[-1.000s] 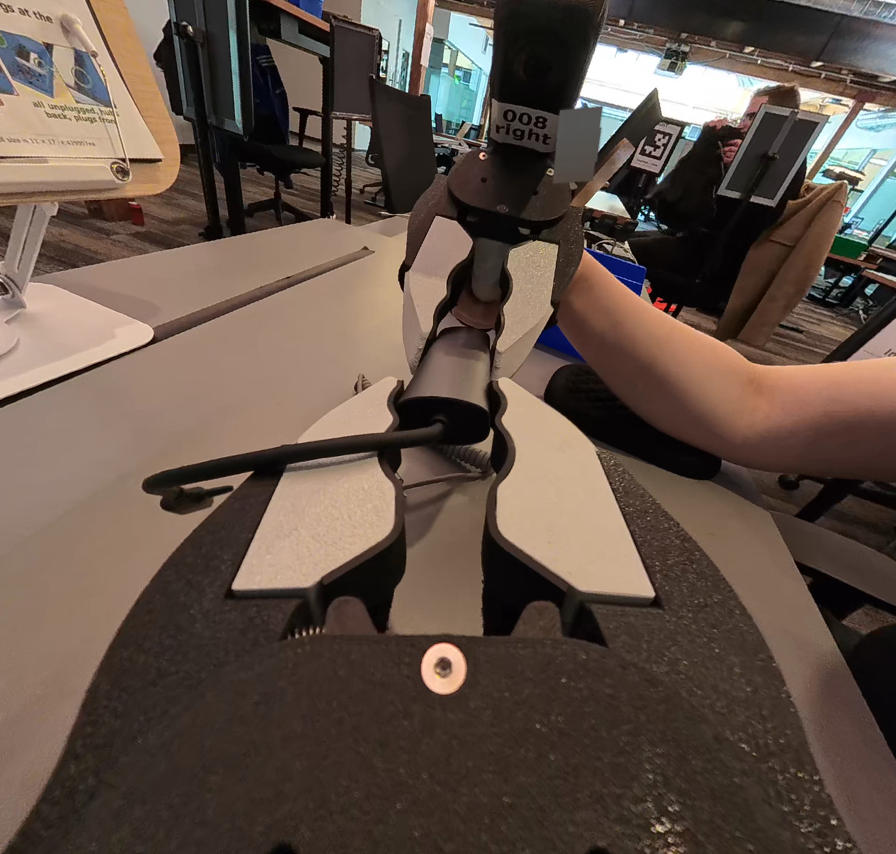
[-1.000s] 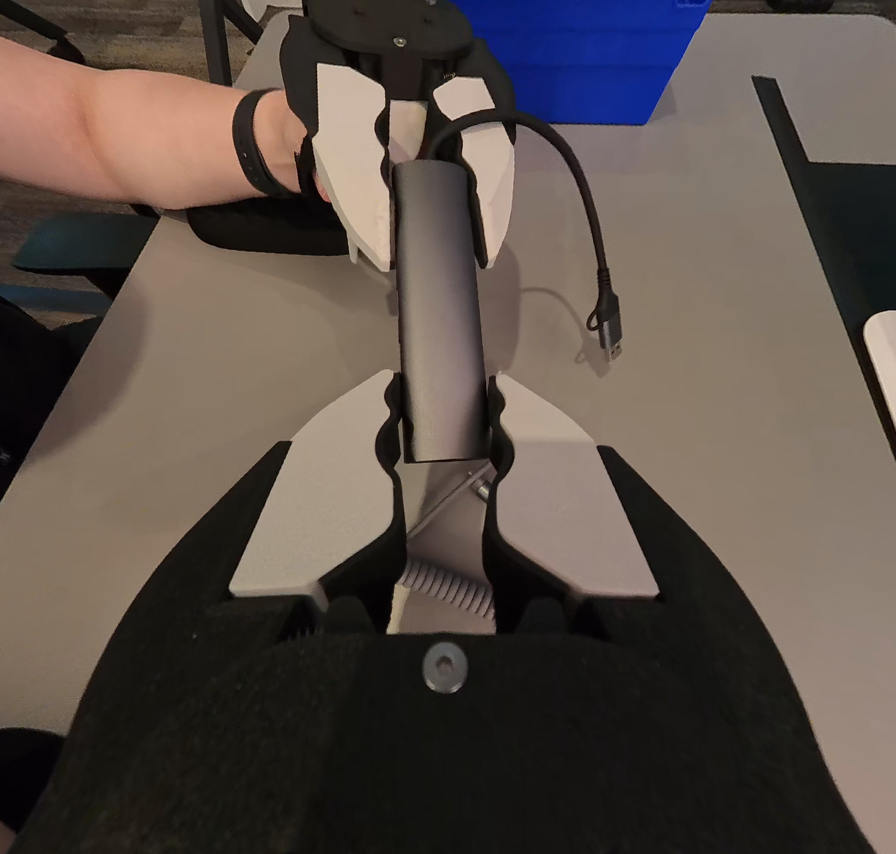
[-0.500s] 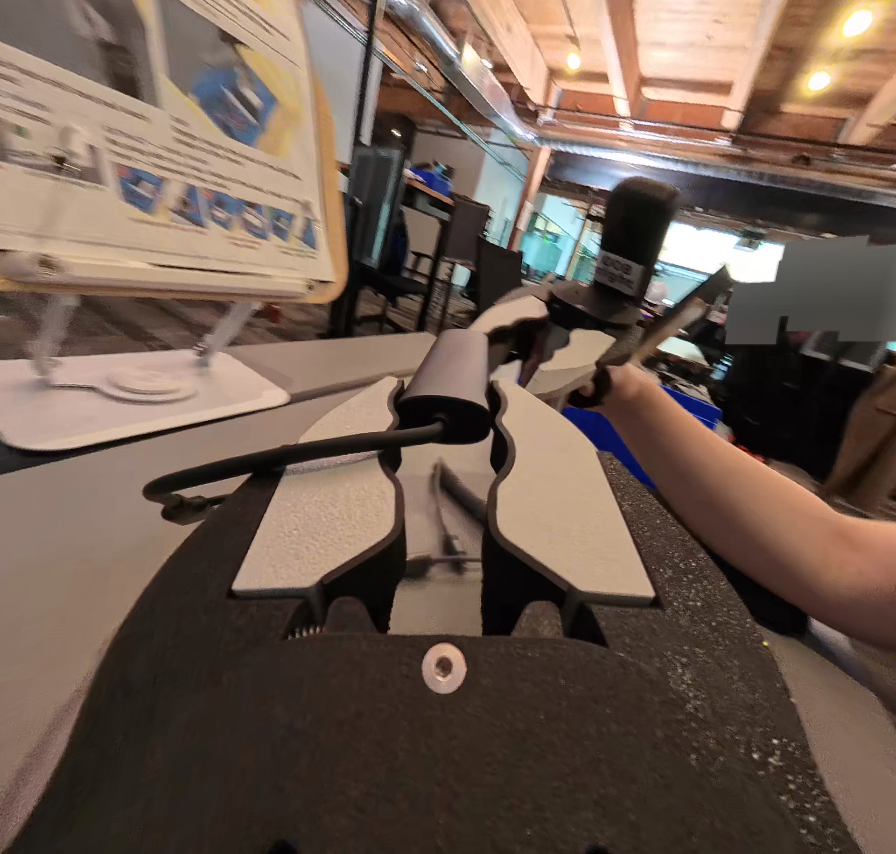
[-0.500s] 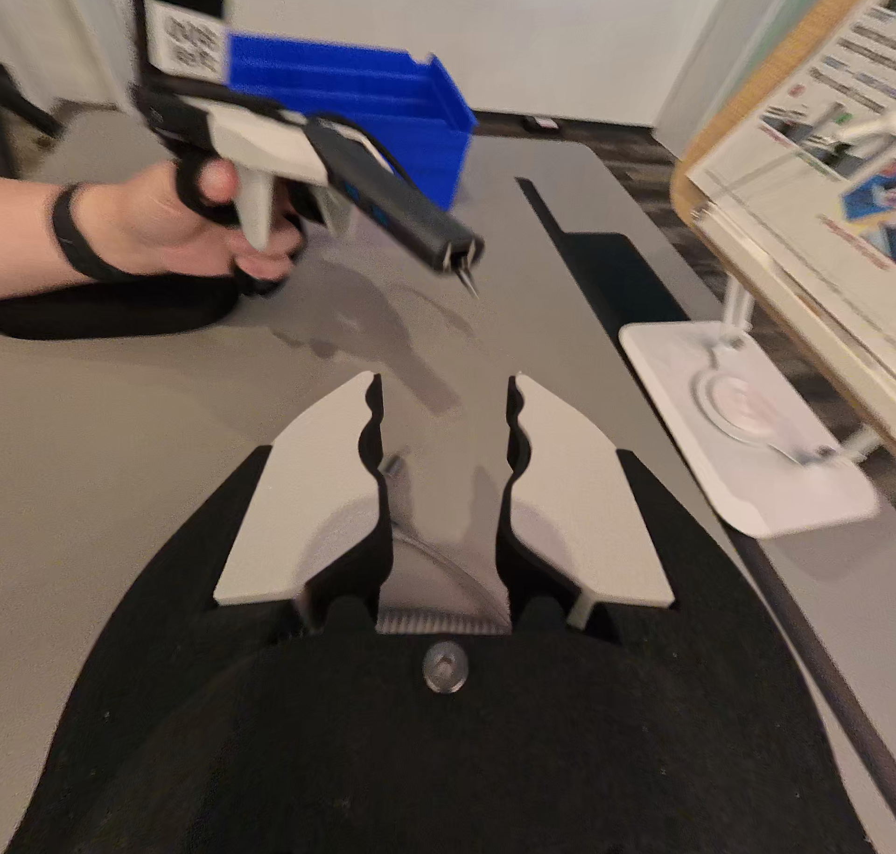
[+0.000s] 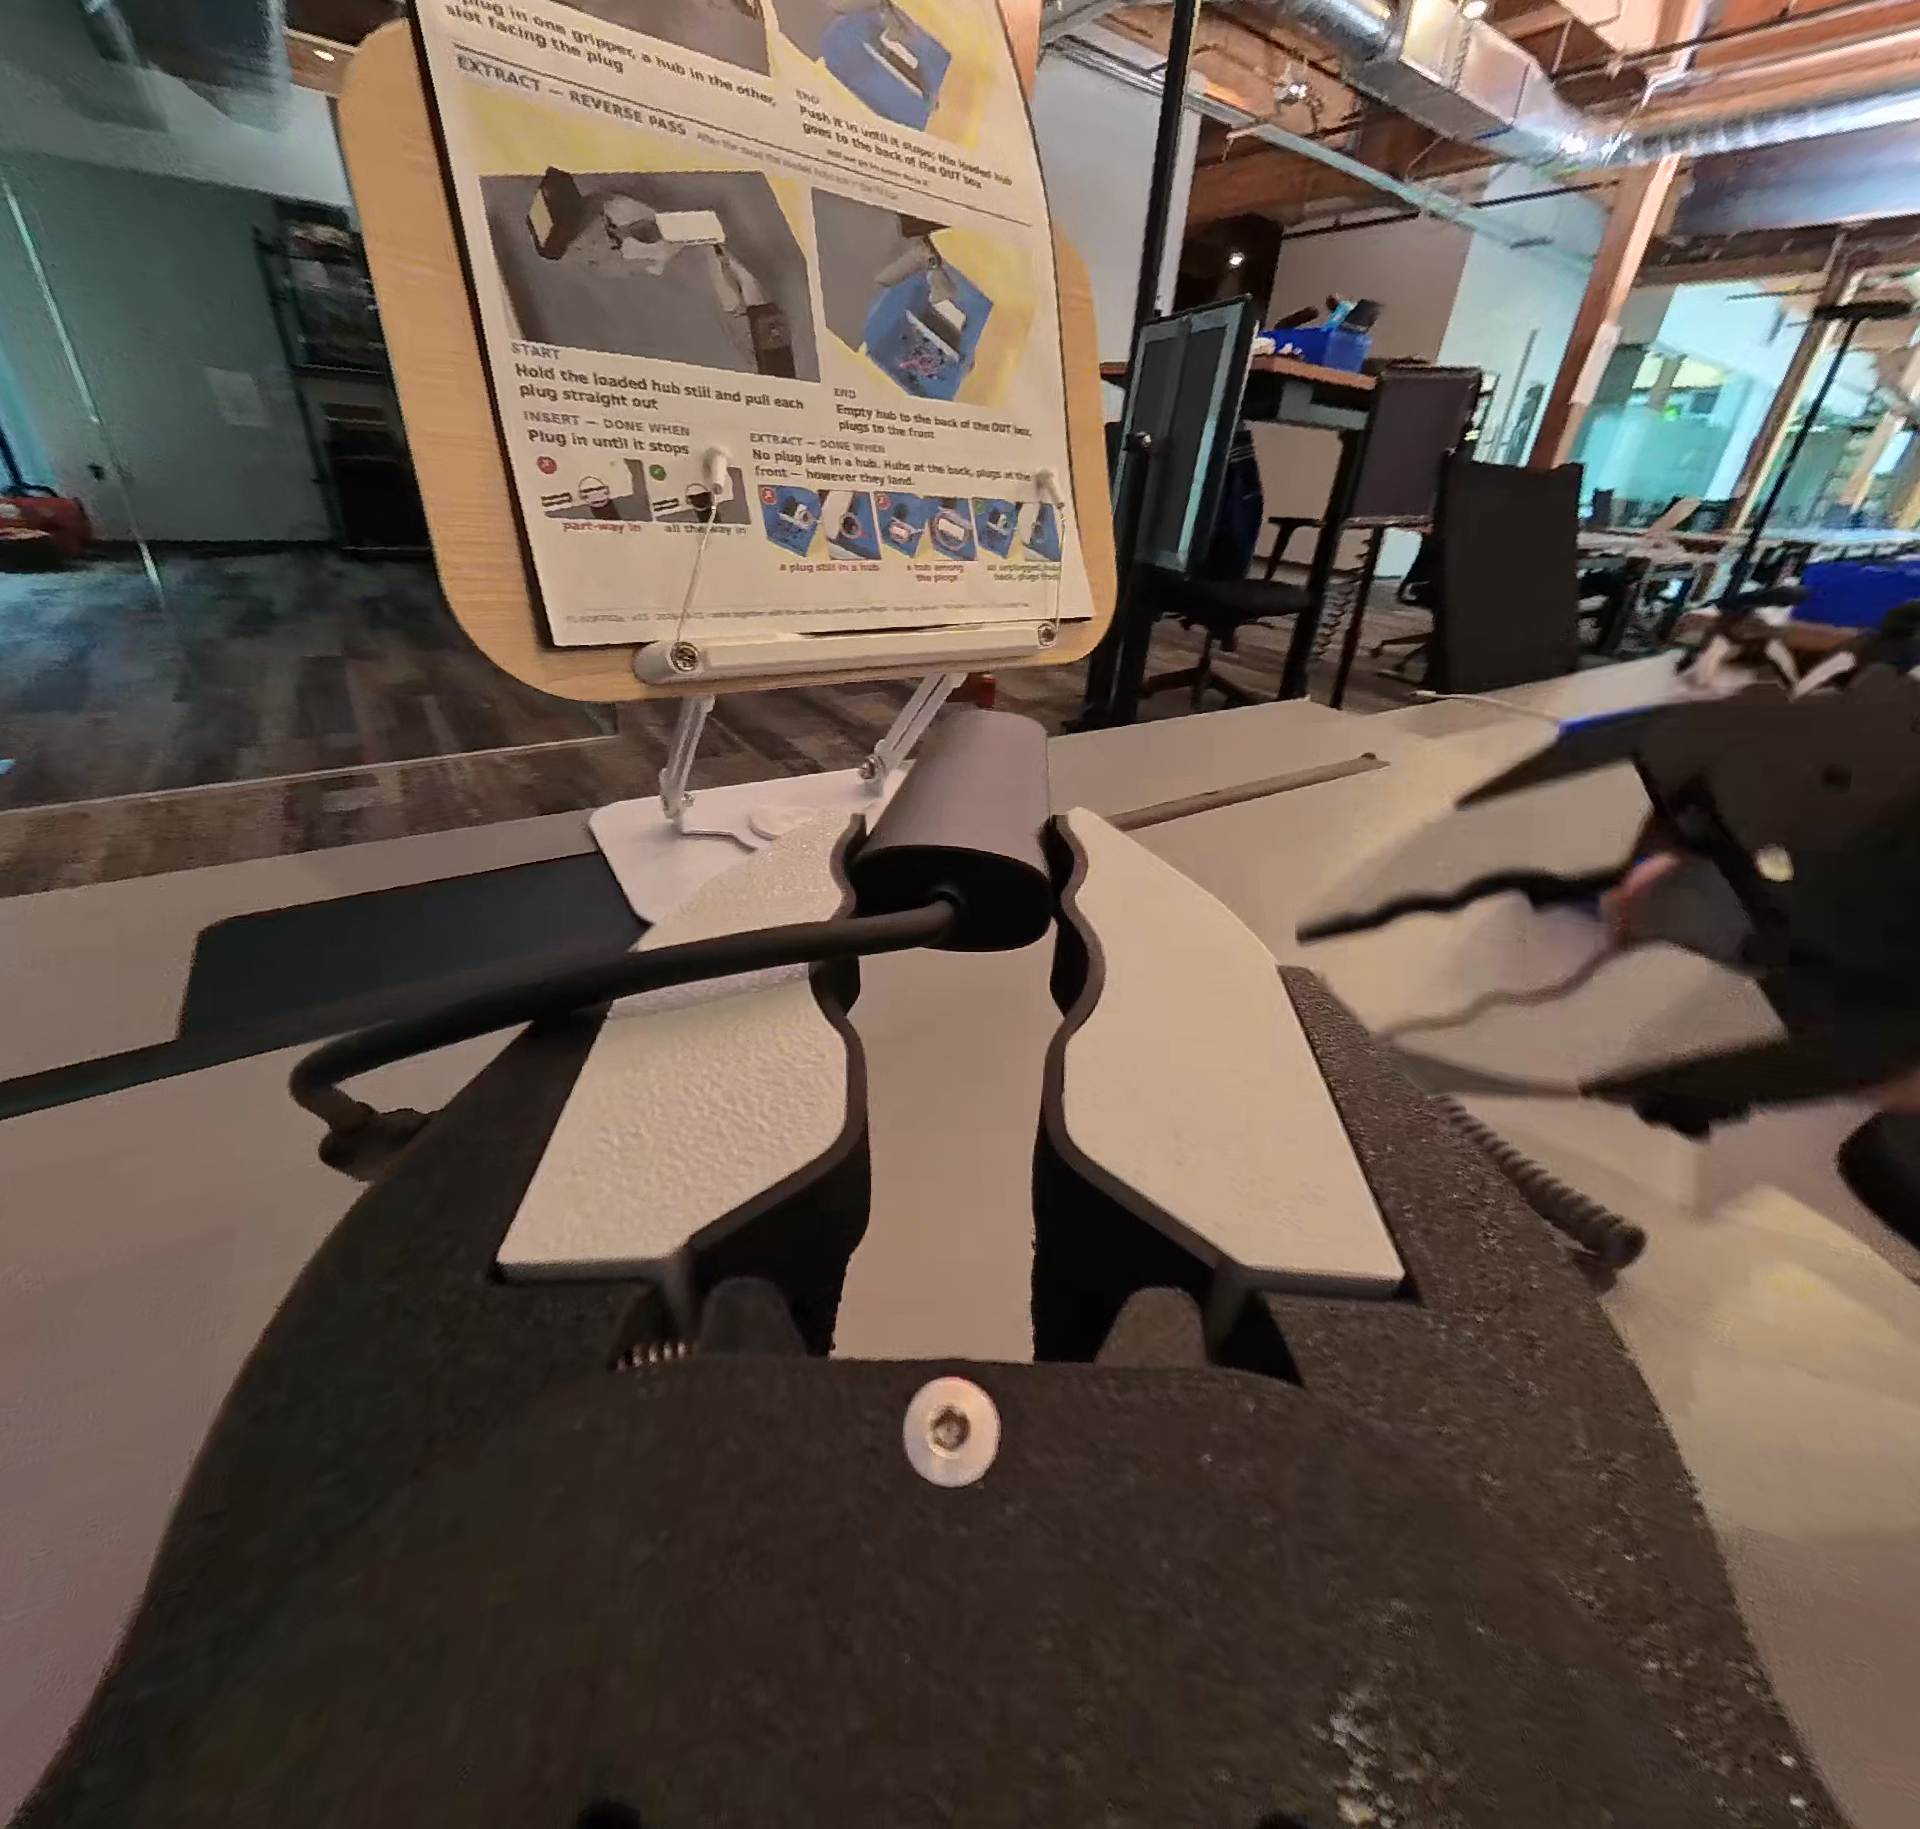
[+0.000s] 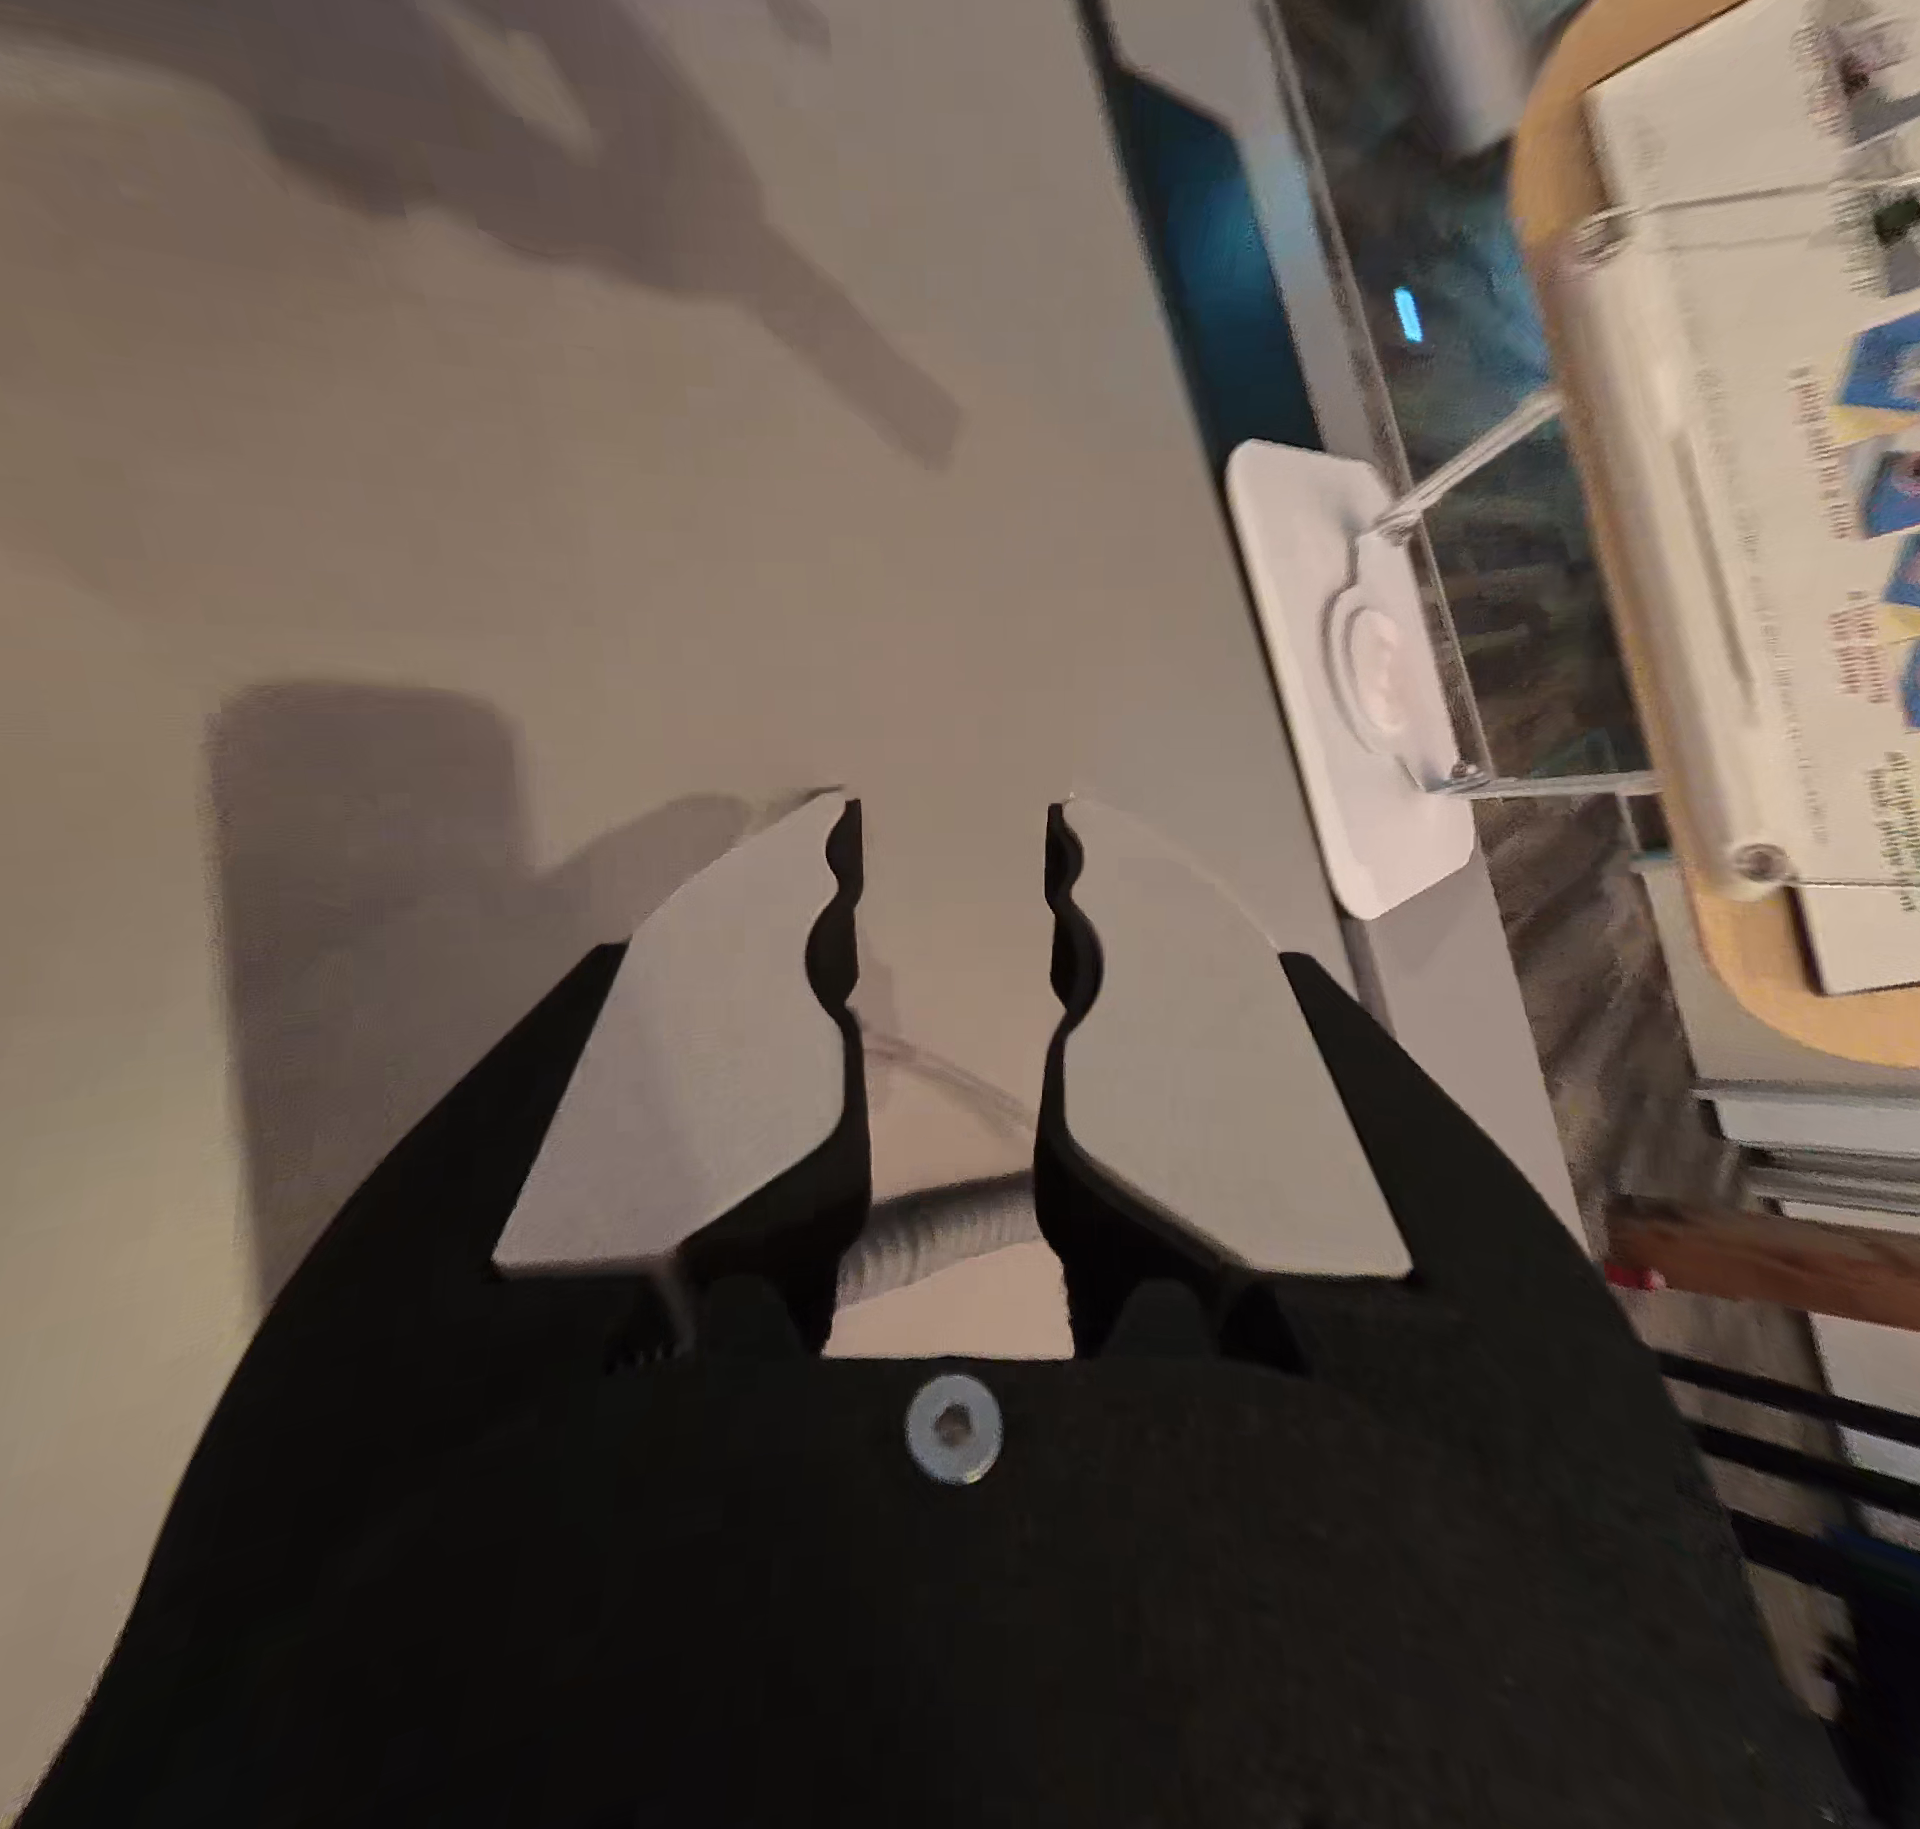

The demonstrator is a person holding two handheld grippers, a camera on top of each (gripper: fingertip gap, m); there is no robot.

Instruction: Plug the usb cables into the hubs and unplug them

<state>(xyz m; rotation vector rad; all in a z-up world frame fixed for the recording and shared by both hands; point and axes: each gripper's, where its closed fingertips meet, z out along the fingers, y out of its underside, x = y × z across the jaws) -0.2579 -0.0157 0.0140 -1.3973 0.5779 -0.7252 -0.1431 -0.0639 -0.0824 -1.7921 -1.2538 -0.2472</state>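
My left gripper [image 5: 951,829] is shut on a dark grey USB hub [image 5: 971,803], which sticks out forward between the fingertips. The hub's black cable [image 5: 582,979] curls off to the left and ends in a plug [image 5: 348,1119] near the table. My right gripper [image 6: 954,808] is open and empty above the bare grey table [image 6: 520,532]. It also shows in the left wrist view [image 5: 1558,958] at the right, blurred, with its jaws apart and nothing between them.
An instruction sheet on a wooden board [image 5: 748,304] stands on a white base [image 5: 707,834] at the table's back edge; it also shows in the right wrist view [image 6: 1714,532]. A dark slot [image 5: 395,948] runs along the table. Office chairs and desks stand beyond. One gripper's finger ends stand about 15 cm off the other's.
My right gripper let go of the hub and swung away to the right. My left gripper kept the hub and turned left toward the instruction board.
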